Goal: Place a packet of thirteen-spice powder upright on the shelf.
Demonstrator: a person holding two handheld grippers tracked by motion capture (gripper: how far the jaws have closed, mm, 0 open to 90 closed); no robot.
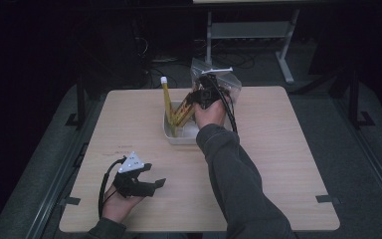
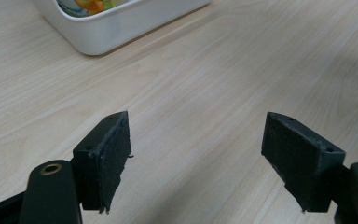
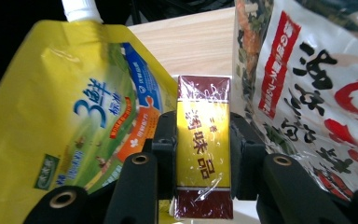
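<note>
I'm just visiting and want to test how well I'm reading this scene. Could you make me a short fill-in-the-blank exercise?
1. The right gripper is shut on a yellow and ____ box.
2. The yellow spouted pouch has a ____ cap.
3. The white bin rests on a ____ table.
4. The left gripper has its jaws ____.

Missing words: maroon; white; wooden; open

A yellow box (image 3: 203,154) with dark maroon ends and maroon characters is seen between the black pads of the right claw (image 3: 202,154). The pouch (image 3: 79,116) is coloured yellow, with a white cap, blue lettering and an orange and green patch. The bag (image 3: 307,88) is printed white with black and red characters. The tub (image 2: 121,23) is white. The counter (image 2: 205,93) is marked by pale wood grain. The left claw (image 2: 196,154) is black.
</note>
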